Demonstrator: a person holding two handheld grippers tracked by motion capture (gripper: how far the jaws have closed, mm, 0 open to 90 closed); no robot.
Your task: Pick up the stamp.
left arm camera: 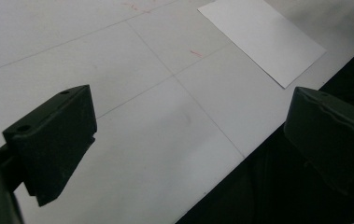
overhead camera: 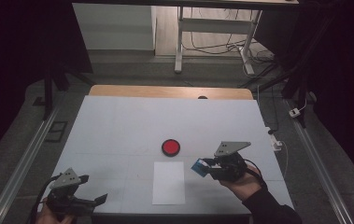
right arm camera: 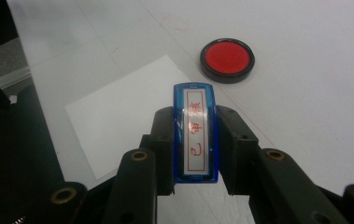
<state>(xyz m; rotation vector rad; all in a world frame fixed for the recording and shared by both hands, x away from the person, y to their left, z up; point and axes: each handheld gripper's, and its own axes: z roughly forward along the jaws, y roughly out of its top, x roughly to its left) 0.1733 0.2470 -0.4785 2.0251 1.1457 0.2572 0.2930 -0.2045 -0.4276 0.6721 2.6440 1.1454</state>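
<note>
A blue stamp [right arm camera: 195, 133] with a white label and red characters sits clamped between the jaws of my right gripper [right arm camera: 195, 140], which is shut on it. In the high view that right gripper [overhead camera: 208, 169] hovers right of a white paper sheet [overhead camera: 168, 182], stamp [overhead camera: 199, 167] pointing left. A round red ink pad [overhead camera: 170, 147] in a black rim lies just beyond the sheet; it also appears as the ink pad [right arm camera: 227, 59] past the stamp, with the paper [right arm camera: 118, 112] to its left. My left gripper [overhead camera: 90, 198] rests open at the table's near left corner, jaws wide apart over bare table [left arm camera: 165, 121].
The white table top [overhead camera: 165, 121] has a wooden strip along its far edge. Its near edge runs under the left gripper, dark floor beyond. A metal desk frame [overhead camera: 212, 37] with cables stands behind. Rails [overhead camera: 319, 163] run along both sides.
</note>
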